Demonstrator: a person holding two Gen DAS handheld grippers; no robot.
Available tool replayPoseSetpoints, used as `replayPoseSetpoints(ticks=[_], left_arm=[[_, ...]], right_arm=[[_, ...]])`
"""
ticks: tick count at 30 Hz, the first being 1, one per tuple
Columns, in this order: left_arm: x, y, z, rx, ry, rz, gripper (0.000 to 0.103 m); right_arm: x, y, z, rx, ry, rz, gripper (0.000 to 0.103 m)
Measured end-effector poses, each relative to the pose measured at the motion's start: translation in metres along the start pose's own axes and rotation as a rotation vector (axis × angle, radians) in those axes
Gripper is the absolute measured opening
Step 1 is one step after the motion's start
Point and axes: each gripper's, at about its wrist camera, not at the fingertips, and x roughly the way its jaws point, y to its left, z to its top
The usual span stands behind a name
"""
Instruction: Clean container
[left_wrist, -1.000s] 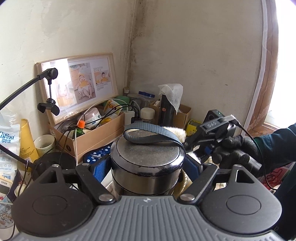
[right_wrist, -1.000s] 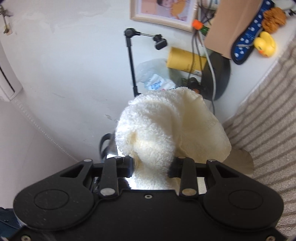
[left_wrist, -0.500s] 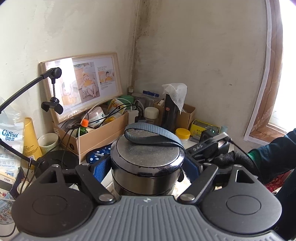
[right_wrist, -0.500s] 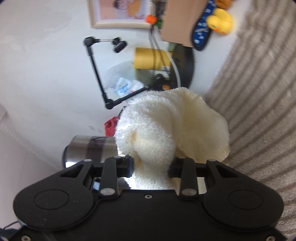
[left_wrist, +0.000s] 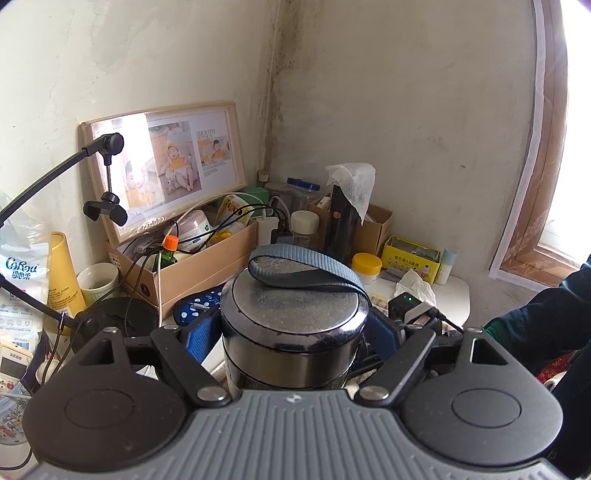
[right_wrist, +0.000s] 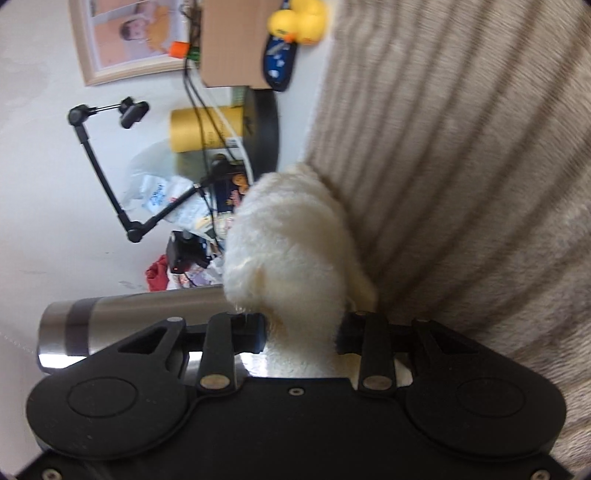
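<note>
1. Both pairs of jaws are closed on something: the left gripper (left_wrist: 293, 332) clamps a steel container (left_wrist: 293, 325) between its blue pads, and the right gripper (right_wrist: 301, 328) pinches a fluffy cream cloth (right_wrist: 291, 254) between narrow jaws.
2. From the left wrist view, the container stands upright at lower centre of the frame, with its dusty lid facing up and a blue-grey strap (left_wrist: 295, 267) looped across the top.
3. At lower right of that frame, part of the right gripper's black body with a small green light (left_wrist: 408, 298) shows just behind the container, beside a dark sleeve (left_wrist: 546, 328) at the right edge.
4. Behind the container, a cluttered white tabletop (left_wrist: 454, 291) runs into the room's corner.
5. At left stands a framed photo print (left_wrist: 166, 166) against the wall, above an open cardboard box (left_wrist: 207, 266) full of cables and bottles.
6. At centre right sit a yellow tin (left_wrist: 412, 258) and a small yellow-lidded jar (left_wrist: 366, 266).
7. From the right wrist view, the picture is rolled sideways and slightly blurred.
8. There the cloth bulges up at centre frame, and the container lies across the lower left (right_wrist: 129, 317), its steel side touching the cloth's lower left edge.
9. A striped beige fabric (right_wrist: 461, 166) fills the right half, and a yellow rubber duck (right_wrist: 297, 20) sits at top centre.
</note>
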Motion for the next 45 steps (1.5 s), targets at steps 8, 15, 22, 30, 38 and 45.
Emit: replayPoseSetpoints(ticks=[8, 15, 22, 30, 38, 45], left_arm=[[0.001, 0.0, 0.003, -0.001, 0.019, 0.002, 0.083], [0.002, -0.006, 0.016, -0.051, 0.116, 0.049, 0.083], [-0.008, -0.019, 0.032, -0.12, 0.158, 0.14, 0.087], [0.015, -0.042, 0.043, -0.207, 0.226, 0.321, 0.088], [0.03, -0.04, 0.036, -0.298, 0.257, 0.402, 0.089], [0.022, -0.016, 0.032, -0.216, 0.256, 0.249, 0.087]], right_arm=[[-0.008, 0.03, -0.01, -0.108, 0.092, 0.019, 0.031], [-0.017, 0.062, -0.012, -0.217, 0.091, 0.023, 0.032], [-0.019, 0.074, -0.011, -0.247, 0.075, 0.028, 0.032], [-0.025, 0.087, -0.014, -0.283, 0.072, 0.054, 0.032], [-0.026, 0.087, -0.018, -0.292, 0.076, 0.057, 0.032], [-0.026, 0.093, -0.026, -0.341, 0.118, 0.05, 0.032]])
